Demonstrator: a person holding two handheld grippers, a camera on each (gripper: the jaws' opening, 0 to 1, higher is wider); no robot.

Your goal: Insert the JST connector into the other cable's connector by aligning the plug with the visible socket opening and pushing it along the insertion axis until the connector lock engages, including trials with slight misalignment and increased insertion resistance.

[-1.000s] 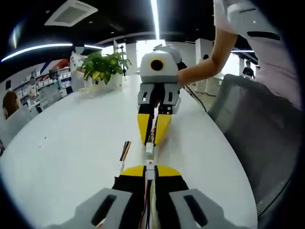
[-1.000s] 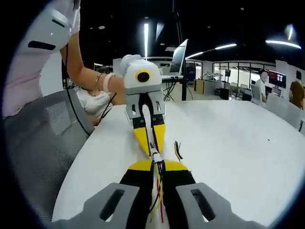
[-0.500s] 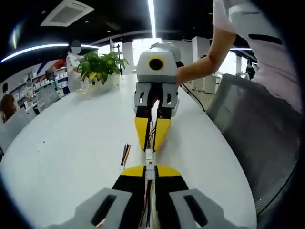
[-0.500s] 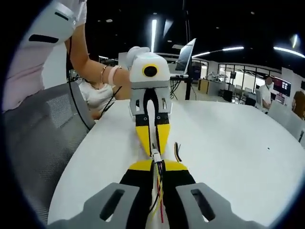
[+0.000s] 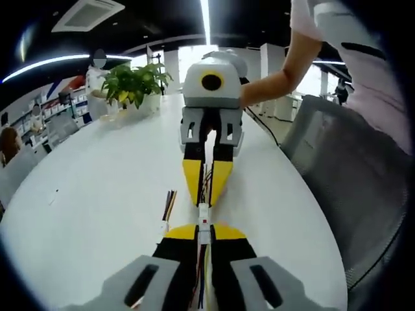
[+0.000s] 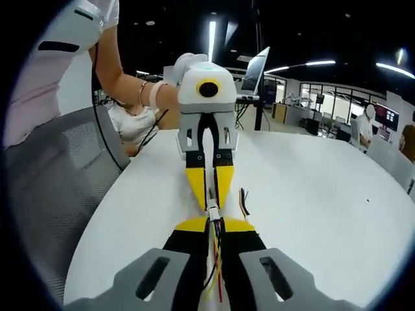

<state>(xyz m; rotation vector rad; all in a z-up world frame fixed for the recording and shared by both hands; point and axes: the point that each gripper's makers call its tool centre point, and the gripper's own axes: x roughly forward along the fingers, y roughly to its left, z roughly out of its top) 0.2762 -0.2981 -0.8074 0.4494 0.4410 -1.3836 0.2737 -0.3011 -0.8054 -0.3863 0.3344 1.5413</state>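
Left gripper is rising from the bottom centre of the left gripper view, its yellow-tipped jaws pinching a white JST connector with coloured wires trailing back. Just above it the mating connector is meeting it, pinched by the right gripper reaching down from centre frame. A loose cable is lying on the white table just left. A potted plant is sitting upper left; a grey chair is standing at right.
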